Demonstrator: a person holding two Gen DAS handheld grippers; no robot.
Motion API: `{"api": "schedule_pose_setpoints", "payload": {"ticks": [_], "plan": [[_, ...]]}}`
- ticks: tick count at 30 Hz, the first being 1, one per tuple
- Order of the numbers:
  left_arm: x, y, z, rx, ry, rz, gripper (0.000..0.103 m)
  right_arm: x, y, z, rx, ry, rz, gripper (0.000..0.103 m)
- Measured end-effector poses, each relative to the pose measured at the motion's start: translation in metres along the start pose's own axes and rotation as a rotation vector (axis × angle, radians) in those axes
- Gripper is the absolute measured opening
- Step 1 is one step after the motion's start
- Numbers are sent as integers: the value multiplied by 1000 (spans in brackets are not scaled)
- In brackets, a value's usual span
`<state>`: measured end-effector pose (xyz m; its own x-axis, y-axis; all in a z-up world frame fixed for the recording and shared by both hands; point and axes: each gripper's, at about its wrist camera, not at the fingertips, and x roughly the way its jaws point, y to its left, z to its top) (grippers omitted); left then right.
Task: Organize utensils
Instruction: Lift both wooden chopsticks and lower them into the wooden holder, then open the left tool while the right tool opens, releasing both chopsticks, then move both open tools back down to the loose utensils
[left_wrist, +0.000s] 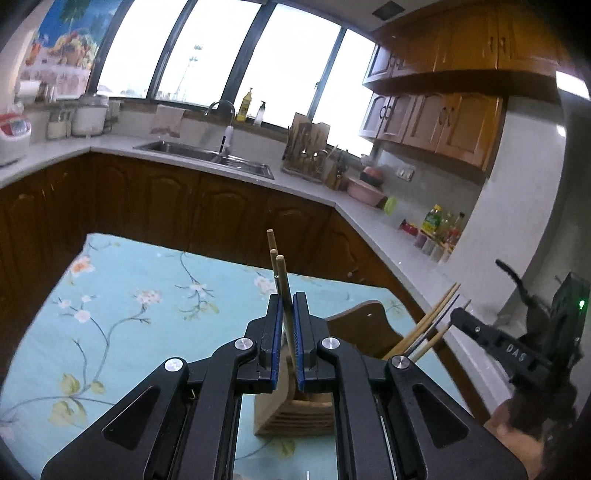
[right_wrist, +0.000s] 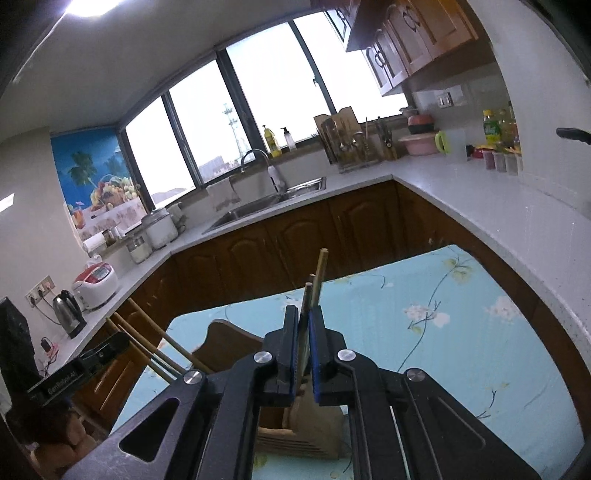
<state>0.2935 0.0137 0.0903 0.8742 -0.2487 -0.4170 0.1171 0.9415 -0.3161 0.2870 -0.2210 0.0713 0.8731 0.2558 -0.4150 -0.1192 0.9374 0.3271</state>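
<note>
Floral tablecloth (left_wrist: 110, 295) below: each gripper's jaws clamp 3 chopsticks; left gripper (left_wrist: 287, 314), right gripper (right_wrist: 304, 325).

Left hand-held gripper (left_wrist: 288, 325) is clamping three bamboo chopsticks (left_wrist: 281, 291) upright above a slotted wooden holder (left_wrist: 295, 417), which is standing on the floral-clothed table (left_wrist: 122, 302); right hand-held gripper (left_wrist: 448, 319) is gripping more chopsticks (left_wrist: 424, 325) alongside.

A steel sink (left_wrist: 207, 157) sits under the windows (left_wrist: 236, 51), with a rice cooker (right_wrist: 96, 281) beside a kettle (right_wrist: 69, 312).
</note>
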Motion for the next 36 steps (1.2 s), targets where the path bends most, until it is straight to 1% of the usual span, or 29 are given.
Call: {"api": "schedule_pose_setpoints", "payload": {"ticks": [6, 11, 12, 14, 15, 16, 17, 18, 20, 21, 22, 23, 24, 25, 26, 28, 31, 36], "plan": [[2, 0, 1, -14, 16, -10, 6, 1, -2, 2, 5, 12, 3, 6], [3, 1, 2, -4, 21, -2, 6, 1, -1, 3, 7, 16, -2, 6], [3, 0, 2, -5, 23, -2, 6, 2, -1, 3, 8, 17, -1, 6], [1, 1, 3, -9, 29, -5, 7, 2, -1, 4, 11, 24, 0, 11], [-1, 1, 3, -13, 31, -9, 14, 1, -2, 4, 16, 24, 4, 11], [-4, 2, 4, -20, 27, -8, 31, 0, -2, 5, 19, 22, 4, 12], [-8, 4, 3, -30, 15, 1, 41, -2, -3, 5, 19, 17, -2, 19], [-13, 7, 2, -44, -2, 4, 51, -6, -4, 6, 24, 7, -2, 41], [-21, 12, -1, -68, -14, -4, 54, -17, -7, 6, 44, -28, 15, 69], [-24, 15, -3, -76, -9, 0, 57, -22, -8, 6, 49, -46, 16, 72], [-26, 16, -5, -79, -5, 8, 61, -30, -9, 4, 52, -72, 11, 72], [-29, 18, -9, -81, -1, 15, 63, -35, -9, 3, 52, -86, 9, 74], [-33, 20, -13, -81, 4, 22, 66, -40, -10, 3, 54, -94, 11, 77], [-37, 22, -18, -80, 9, 35, 73, -47, -12, 0, 61, -103, 9, 78], [-41, 23, -22, -79, 10, 47, 76, -51, -13, -2, 66, -109, 10, 81], [-51, 25, -34, -73, 15, 63, 78, -60, -15, -9, 76, -119, 12, 81], [-64, 26, -52, -60, 43, 76, 80, -73, -18, -23, 78, -113, 9, 81], [-84, 28, -82, -68, 84, 76, 81, -87, -22, -54, 78, -61, -4, 82]]}}
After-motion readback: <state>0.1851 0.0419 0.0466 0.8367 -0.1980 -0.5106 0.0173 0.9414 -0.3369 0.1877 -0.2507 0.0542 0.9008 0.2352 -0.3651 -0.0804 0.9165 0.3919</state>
